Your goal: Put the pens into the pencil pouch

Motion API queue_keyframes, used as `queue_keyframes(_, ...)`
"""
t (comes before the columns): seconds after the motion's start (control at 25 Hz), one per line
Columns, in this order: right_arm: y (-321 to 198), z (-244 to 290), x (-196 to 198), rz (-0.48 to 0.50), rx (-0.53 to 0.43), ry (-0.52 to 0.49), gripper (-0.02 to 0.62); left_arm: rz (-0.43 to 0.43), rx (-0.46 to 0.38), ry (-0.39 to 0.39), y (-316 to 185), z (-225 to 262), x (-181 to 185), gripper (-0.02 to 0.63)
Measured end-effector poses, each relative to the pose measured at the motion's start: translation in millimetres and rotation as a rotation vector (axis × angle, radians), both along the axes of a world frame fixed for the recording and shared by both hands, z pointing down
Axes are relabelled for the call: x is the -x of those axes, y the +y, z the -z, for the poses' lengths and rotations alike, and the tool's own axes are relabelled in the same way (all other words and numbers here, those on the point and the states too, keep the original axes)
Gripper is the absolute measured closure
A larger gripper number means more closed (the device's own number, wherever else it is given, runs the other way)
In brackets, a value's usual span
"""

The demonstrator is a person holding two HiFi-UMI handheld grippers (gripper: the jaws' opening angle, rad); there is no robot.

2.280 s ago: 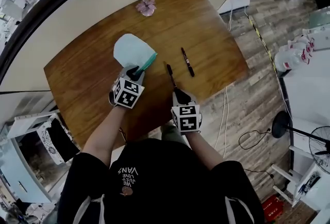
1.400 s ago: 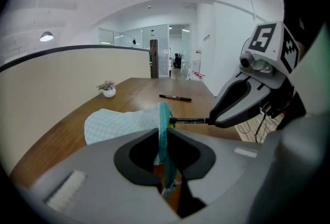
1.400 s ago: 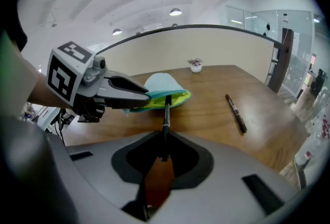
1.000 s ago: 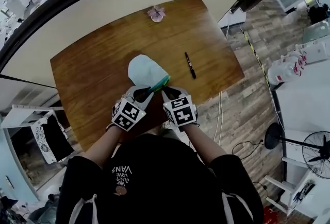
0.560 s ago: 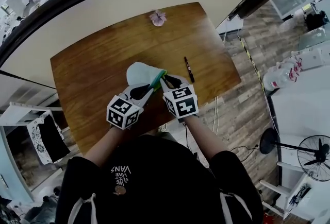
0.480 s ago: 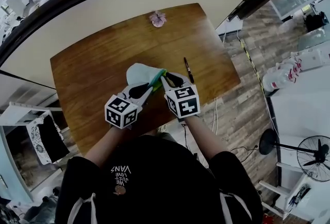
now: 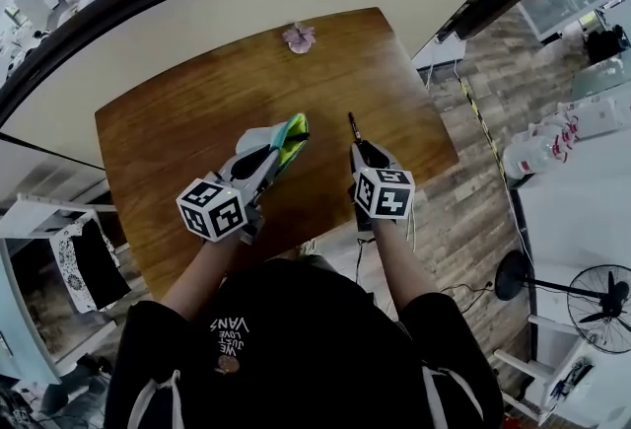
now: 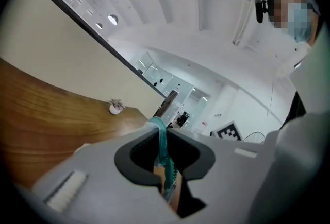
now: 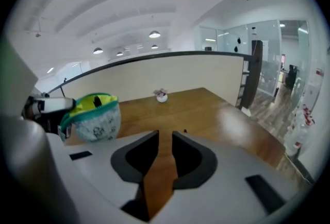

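Note:
My left gripper (image 7: 268, 159) is shut on the teal zipper edge of the pale pencil pouch (image 7: 279, 138) and holds it off the wooden table (image 7: 168, 121). In the left gripper view that edge (image 8: 162, 152) is pinched between the jaws of my left gripper (image 8: 164, 138). The right gripper view shows the pouch (image 9: 94, 117) with its yellow-green mouth open and something dark inside. My right gripper (image 7: 361, 149) is to the right of the pouch and apart from it, jaws slightly open and empty (image 9: 165, 138). A black pen (image 7: 351, 124) lies on the table just beyond its fingertips.
A small pink flower ornament (image 7: 299, 36) stands at the table's far edge. A cream partition wall runs behind the table. The table's right edge drops to a plank floor with cables (image 7: 473, 52).
The right gripper, which carried a pen to the pouch earlier, has drawn away to the right, toward the pen on the table. The left gripper has lifted and rolled the pouch.

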State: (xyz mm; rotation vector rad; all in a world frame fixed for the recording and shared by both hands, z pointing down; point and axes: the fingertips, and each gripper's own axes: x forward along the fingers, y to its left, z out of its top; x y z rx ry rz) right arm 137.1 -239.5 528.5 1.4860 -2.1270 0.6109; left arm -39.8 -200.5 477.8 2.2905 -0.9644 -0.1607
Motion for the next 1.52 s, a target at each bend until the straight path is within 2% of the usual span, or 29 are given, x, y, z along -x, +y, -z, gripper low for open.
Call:
queue_keyframes(0.12,2,-34,-22,-0.031,0.070,0.040,0.531,0.025,0.028,0.152,-5,13,5,0.554)
queue_keyframes(0.16,3,-45,-27,-0.035,0.090,0.055,0.531,0.035,0.030,0.180,-6,16,7,0.554)
queue_keyframes(0.36,-2,-84,-46,-0.027,0.160,0.126,0.528,0.074,0.030,0.125,-11,13,11,0.554)
queue_keyframes(0.6,-10,-114,-51,0.003,0.227,0.160,0.511,0.086,0.048,0.046,-6,-1,7,0.554)
queue_keyframes(0.84,-11,-127,-49,0.028,0.254,0.167,0.511,0.079,0.083,0.028,-3,-15,3,0.554)
queue_keyframes(0.92,-11,-126,-47,0.044,0.248,0.178,0.525,0.078,0.090,0.063,-3,-13,3,0.554)
queue_keyframes(1.04,-7,-124,-44,0.046,0.238,0.173,0.528,0.072,0.084,0.168,-6,4,2,0.554)
queue_keyframes(1.24,1,-112,-38,0.019,0.209,0.135,0.528,0.061,-0.005,0.313,-16,44,12,0.554)
queue_keyframes(1.36,8,-99,-33,0.007,0.182,0.110,0.528,0.061,-0.006,0.296,-21,41,16,0.554)
queue_keyframes(1.52,23,-74,-18,0.033,0.133,0.077,0.528,0.020,0.018,0.181,-18,17,10,0.554)
